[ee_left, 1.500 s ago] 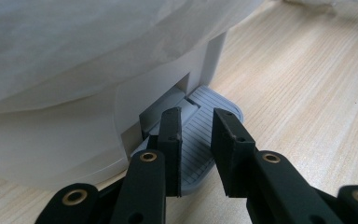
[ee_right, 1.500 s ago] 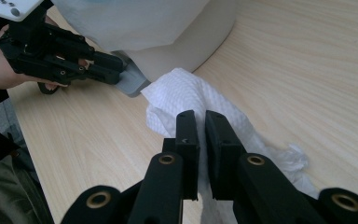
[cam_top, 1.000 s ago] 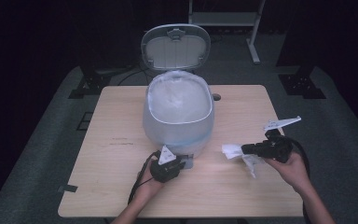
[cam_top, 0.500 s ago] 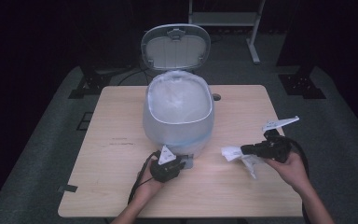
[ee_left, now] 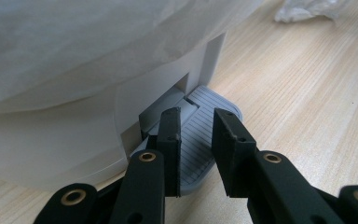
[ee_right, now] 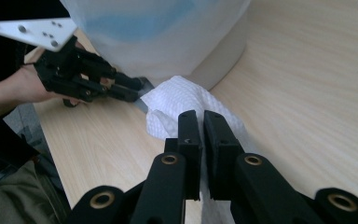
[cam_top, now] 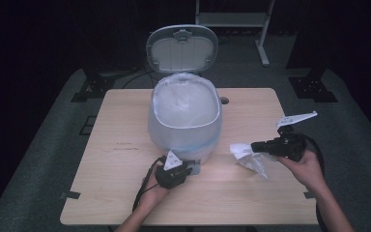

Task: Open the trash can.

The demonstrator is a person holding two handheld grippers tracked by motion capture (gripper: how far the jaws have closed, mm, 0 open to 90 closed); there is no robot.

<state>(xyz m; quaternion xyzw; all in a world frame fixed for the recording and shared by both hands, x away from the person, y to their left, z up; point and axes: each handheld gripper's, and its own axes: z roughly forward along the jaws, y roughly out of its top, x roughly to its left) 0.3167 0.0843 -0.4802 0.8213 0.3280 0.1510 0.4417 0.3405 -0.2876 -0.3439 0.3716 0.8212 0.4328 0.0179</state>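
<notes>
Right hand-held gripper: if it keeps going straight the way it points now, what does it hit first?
Probably the bin. The right hand-held gripper, shut on the crumpled paper towel, points at the bag-lined bin's lower wall just beyond the towel. The left hand-held gripper sits off to the side. Depth is uncertain.

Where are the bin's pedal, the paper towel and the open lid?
pedal (ee_left: 204,140): left gripper view, its ribbed grey top, between the black fingers.
paper towel (ee_right: 186,99): right gripper view, the white crumpled top above the fingers.
lid (cam_top: 182,48): high view, the middle of its raised inner face.
</notes>
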